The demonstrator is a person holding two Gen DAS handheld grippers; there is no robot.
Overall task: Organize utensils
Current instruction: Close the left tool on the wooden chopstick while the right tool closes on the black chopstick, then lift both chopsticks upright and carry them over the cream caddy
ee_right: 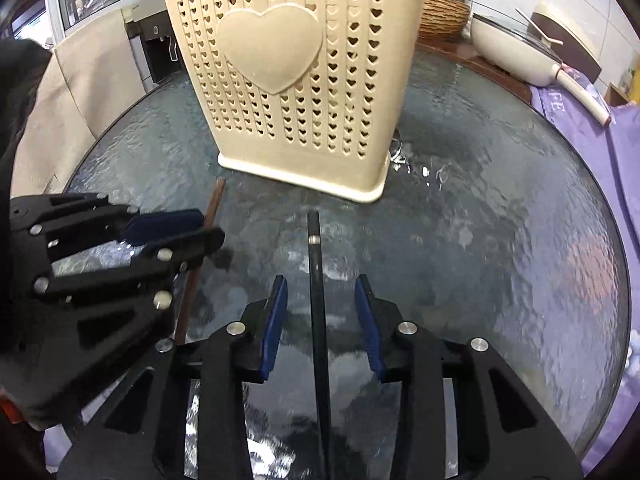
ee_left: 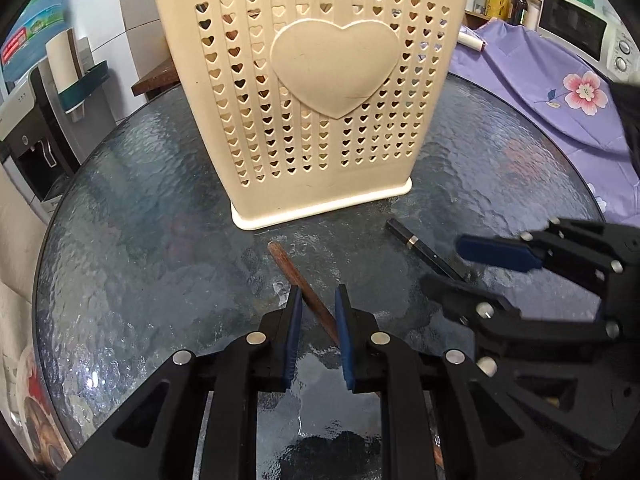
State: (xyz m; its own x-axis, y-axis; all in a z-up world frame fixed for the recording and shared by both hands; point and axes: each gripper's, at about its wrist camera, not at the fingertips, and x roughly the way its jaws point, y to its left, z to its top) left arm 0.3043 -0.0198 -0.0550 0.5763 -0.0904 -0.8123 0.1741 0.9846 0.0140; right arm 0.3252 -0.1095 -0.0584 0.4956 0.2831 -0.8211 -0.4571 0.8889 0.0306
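The left gripper [ee_left: 318,300] hung low over the textured glass table [ee_left: 140,220] with its blue pads [ee_left: 294,332] a narrow gap apart; the brown chopstick [ee_left: 298,280] lay flat on the glass and ran slantwise through that gap, but whether the pads touched it could not be told from the left wrist view; the right wrist view showed the same gripper [ee_right: 188,228] side-on with its fingers across the stick [ee_right: 214,204], and gave no clearer answer. The right gripper [ee_right: 322,292] stood wide, its blue pads [ee_right: 276,320] well apart on either side of the black chopstick [ee_right: 318,280], which lay flat on the table [ee_right: 500,240] and touched neither pad; a silver band ringed that stick near its far end; from the left wrist view the right gripper [ee_left: 452,268] showed at the right edge over the black chopstick [ee_left: 424,246]. Beyond both sticks, near their far tips yet apart from them, the cream utensil basket [ee_left: 312,92] stood upright on the glass, pierced with small hearts around one large raised heart and labelled JIANHAO at the rim. Farther off lay a purple flowered cloth [ee_left: 540,80] to the right; a white pan [ee_right: 516,48] rested behind the table; a microwave [ee_left: 588,28] sat at the far right.
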